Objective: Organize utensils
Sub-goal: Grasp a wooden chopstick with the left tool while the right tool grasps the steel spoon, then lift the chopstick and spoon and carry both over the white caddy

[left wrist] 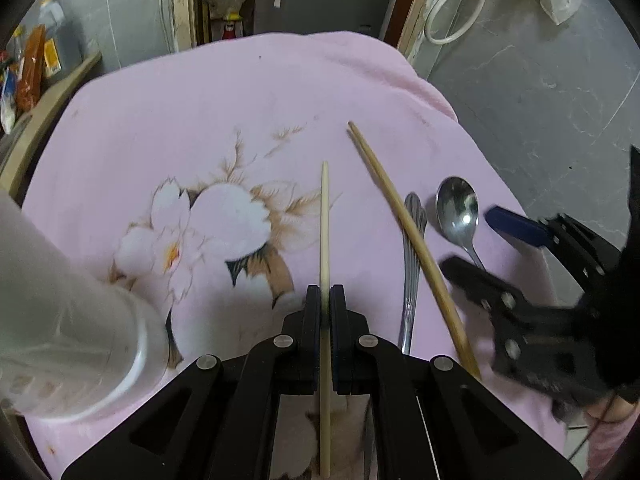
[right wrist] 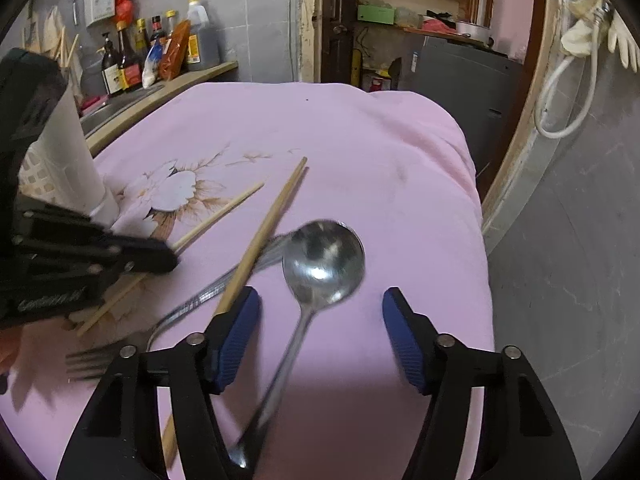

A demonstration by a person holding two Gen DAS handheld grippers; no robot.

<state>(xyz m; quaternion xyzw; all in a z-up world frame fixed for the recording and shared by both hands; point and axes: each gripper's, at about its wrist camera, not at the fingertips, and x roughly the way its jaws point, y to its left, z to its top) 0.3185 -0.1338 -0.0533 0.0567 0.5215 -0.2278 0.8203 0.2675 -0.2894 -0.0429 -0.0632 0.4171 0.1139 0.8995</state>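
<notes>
Risk 1: the left gripper point(left wrist: 325, 300) has its jaws closed on a single pale chopstick point(left wrist: 324, 224), gripped partway along the shaft, with a long length projecting forward over the pink floral cloth point(left wrist: 248, 92) that covers the worktop. A thin round shaft held between flat pads can pivot or slide out if the gripper is tilted sharply or swung fast, so a slow, steady carry toward the white perforated holder point(left wrist: 76, 320) at the left looks advisable. Risk 2: the projecting tip may catch the holder rim and lever the chopstick loose; the tip probably needs to clear the rim before it goes down. Risk 3: the right gripper point(right wrist: 320, 336) is partly open, and its pads are not touching anything. The spoon point(right wrist: 320, 264) lies between the jaws, with its bowl just ahead of the fingertips and its handle running back toward the camera, slightly left of centre. A smooth metal handle lying flat on soft cloth is hard to pinch: the pads may slide over it or gather cloth. Risk 4: the second chopstick point(right wrist: 264, 236) lies diagonally across the fork point(right wrist: 192, 304) and touches or passes under the left blue pad point(right wrist: 236, 340); closing here could trap it along with the spoon, or nudge the fork beneath. Both grippers work close together, so contact between them is possible.
</notes>
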